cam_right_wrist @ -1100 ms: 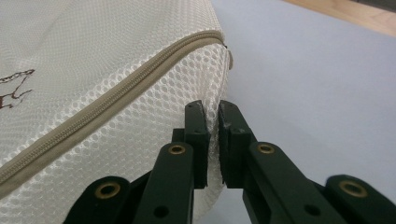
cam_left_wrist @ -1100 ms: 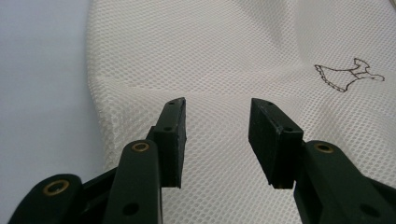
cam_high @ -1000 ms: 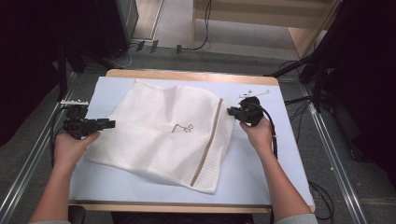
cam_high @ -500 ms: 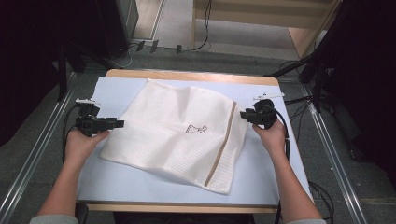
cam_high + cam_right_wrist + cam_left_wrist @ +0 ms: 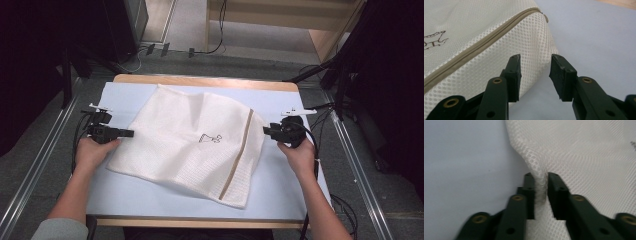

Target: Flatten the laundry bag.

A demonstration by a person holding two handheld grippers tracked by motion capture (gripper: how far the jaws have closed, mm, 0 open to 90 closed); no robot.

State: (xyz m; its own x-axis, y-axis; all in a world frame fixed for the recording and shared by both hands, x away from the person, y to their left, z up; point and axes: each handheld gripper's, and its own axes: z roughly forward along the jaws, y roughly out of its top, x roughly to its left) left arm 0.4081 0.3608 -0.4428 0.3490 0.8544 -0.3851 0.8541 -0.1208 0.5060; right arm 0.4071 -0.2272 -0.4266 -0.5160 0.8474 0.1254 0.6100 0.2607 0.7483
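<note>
A white mesh laundry bag (image 5: 190, 140) with a tan zipper band (image 5: 239, 150) and a small black print lies flat and askew on the light blue mat (image 5: 125, 95). My left gripper (image 5: 131, 133) is at its left edge. In the left gripper view its jaws (image 5: 538, 176) have just been closing and now pinch a ridge of the mesh (image 5: 586, 157). My right gripper (image 5: 265, 131) sits at the bag's right edge. Its jaws (image 5: 536, 58) have just been opening and stand apart, with the bag's rounded edge (image 5: 534, 42) just ahead of them, untouched.
The mat covers a wooden table (image 5: 200, 80) with metal rails (image 5: 350, 150) along both sides. Cables (image 5: 165, 50) and dark stands are on the floor beyond the far edge. Bare mat lies in front of the bag and to its right.
The right hand slid right and nearer, and its jaws let go of the bag's right edge. The left hand crept right and its jaws shut on the left edge. The bag shifted slightly right.
</note>
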